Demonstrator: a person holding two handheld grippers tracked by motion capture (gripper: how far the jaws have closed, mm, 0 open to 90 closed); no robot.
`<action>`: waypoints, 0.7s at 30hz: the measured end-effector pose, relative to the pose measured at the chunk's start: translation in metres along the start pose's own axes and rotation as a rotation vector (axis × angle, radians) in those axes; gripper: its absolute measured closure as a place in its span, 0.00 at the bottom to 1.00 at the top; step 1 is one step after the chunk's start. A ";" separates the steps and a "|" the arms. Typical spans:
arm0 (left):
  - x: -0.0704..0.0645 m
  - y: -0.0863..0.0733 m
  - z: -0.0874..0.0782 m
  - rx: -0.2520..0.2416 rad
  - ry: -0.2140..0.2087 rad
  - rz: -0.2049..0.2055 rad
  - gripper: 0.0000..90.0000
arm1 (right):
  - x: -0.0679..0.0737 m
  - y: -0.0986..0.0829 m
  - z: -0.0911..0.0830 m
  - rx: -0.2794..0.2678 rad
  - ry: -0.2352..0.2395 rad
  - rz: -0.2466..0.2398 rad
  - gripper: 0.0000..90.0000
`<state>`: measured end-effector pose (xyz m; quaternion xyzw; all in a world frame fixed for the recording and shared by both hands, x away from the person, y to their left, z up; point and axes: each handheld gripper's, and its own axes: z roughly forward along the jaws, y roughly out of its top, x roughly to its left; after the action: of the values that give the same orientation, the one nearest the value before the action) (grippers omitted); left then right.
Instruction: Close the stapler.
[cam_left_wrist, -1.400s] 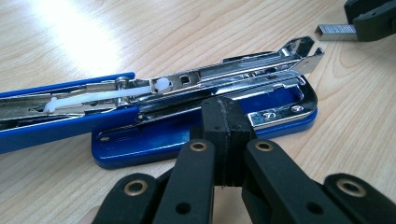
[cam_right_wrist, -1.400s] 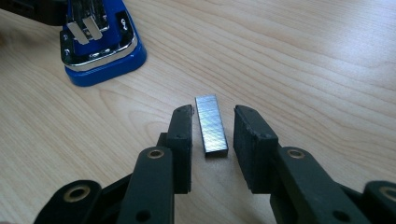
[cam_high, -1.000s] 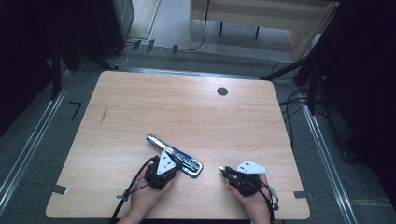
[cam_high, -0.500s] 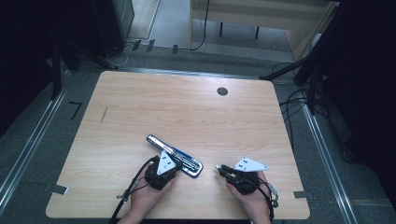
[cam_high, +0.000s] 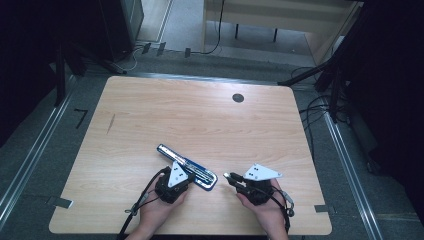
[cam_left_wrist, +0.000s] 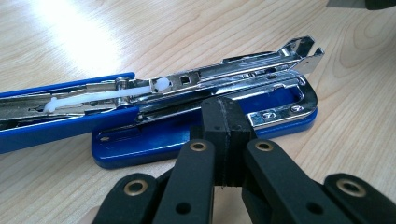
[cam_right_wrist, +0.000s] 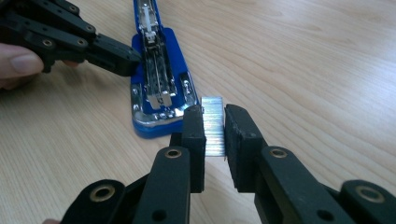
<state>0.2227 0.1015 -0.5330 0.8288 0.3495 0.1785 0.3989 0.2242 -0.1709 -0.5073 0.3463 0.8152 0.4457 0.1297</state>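
Reloading looks to be the job in hand: a blue stapler (cam_high: 186, 168) lies opened on the wooden counter (cam_high: 200, 120), near its front edge, with its top arm swung back toward the far left and the metal staple channel (cam_left_wrist: 219, 79) bared. At the left, the left gripper (cam_high: 185, 174) sits at the near side of the stapler; in the left gripper view its fingers (cam_left_wrist: 223, 122) are pressed together with nothing between them, their tip at or just short of the blue base, though I cannot tell whether they touch it. My guess is that it is there to keep the stapler from sliding. A white plastic pusher (cam_left_wrist: 116, 92) shows in the channel, toward the hinge end.

At the right, the right gripper (cam_high: 228, 176) points toward the stapler's open front end, a little apart from it. Its fingers (cam_right_wrist: 194, 135) pinch a strip of staples (cam_right_wrist: 214, 125), held on edge.

The next move, as I judge it, calls for turning the strip to run along the channel, lowering it in legs down without tilting, and then letting go gently so that the strip does not break or jump out.

No brand, label or writing can be read on the stapler, the strip or the counter.
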 end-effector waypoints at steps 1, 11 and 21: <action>0.000 0.000 0.000 -0.001 0.000 -0.001 1.00 | 0.002 0.004 0.002 0.000 0.011 -0.008 0.89; 0.001 0.000 0.000 -0.001 -0.003 -0.003 1.00 | 0.010 0.019 0.017 0.004 0.045 -0.043 0.89; 0.001 0.000 0.000 -0.001 -0.004 -0.004 1.00 | 0.016 0.032 0.031 0.033 0.071 -0.077 0.89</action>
<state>0.2233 0.1019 -0.5330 0.8282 0.3503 0.1762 0.4004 0.2432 -0.1289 -0.4972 0.3008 0.8393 0.4387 0.1121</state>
